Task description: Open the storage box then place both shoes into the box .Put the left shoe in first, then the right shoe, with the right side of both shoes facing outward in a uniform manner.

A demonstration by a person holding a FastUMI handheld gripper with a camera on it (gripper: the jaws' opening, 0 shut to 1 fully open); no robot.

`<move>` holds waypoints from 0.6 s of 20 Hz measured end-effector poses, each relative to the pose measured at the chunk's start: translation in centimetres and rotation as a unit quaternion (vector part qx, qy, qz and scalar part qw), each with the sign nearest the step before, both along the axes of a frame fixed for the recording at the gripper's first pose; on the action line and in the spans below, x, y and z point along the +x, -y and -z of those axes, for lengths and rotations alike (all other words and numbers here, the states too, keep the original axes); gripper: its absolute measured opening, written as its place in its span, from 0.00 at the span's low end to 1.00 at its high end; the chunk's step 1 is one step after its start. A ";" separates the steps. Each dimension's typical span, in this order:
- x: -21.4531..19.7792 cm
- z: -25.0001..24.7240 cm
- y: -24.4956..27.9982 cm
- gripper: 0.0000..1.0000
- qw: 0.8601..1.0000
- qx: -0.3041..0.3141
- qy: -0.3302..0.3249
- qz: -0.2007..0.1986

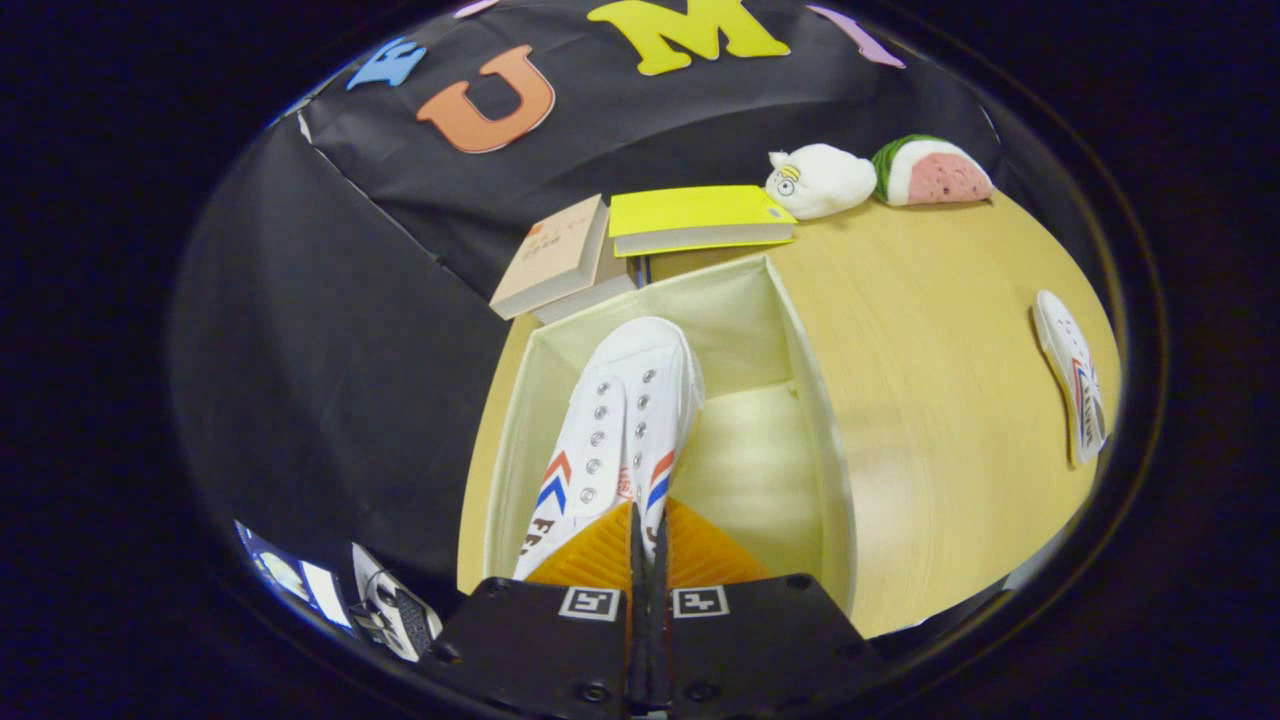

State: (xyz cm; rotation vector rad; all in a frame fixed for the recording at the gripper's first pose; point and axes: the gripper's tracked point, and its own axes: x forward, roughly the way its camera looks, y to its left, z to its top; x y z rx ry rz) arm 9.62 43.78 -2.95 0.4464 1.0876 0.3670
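I am looking along the fingers at a wooden table (930,400). Farthest left, below the table edge, a dark object with white stripes (395,605) is showing, too distorted for me to identify. Next, a tan book (553,255) is leaning against the black cloth wall, just behind the open storage box (820,430). I am holding a white shoe (620,420) over the left half of that box, toe pointing away from me toward the back wall of the box, eyelets facing up and red and blue chevrons showing on both sides. The gripper (640,545) is closed down to a thin slit, with both fingers pressing on the heel end of the shoe. The right half of the box floor is lying bare. Behind the box, a yellow book (695,215) is lying flat. To its right, a white plush toy (822,180) and a watermelon-slice plush (935,172) are sitting side by side at the table's far edge. Well to the right of the box, the second shoe (1072,385) is resting on its side on the table.
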 end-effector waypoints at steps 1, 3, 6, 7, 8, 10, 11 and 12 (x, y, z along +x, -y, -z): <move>-0.1 0.0 -0.6 0.05 1.000 -0.006 -0.002 -0.005; -0.2 0.2 -1.2 0.05 1.000 -0.014 -0.002 -0.019; -0.4 0.4 -1.4 0.06 1.000 -0.019 -0.001 -0.022; -0.5 0.6 -1.5 0.06 0.999 -0.021 -0.001 -0.028; -0.6 0.9 -1.6 0.06 0.999 -0.022 -0.004 -0.033; -1.4 1.9 -2.3 0.06 0.998 -0.018 -0.026 -0.054; -2.2 2.5 -2.7 0.06 0.997 -0.016 -0.043 -0.066; -2.1 2.7 -3.0 0.06 0.996 -0.014 -0.042 -0.071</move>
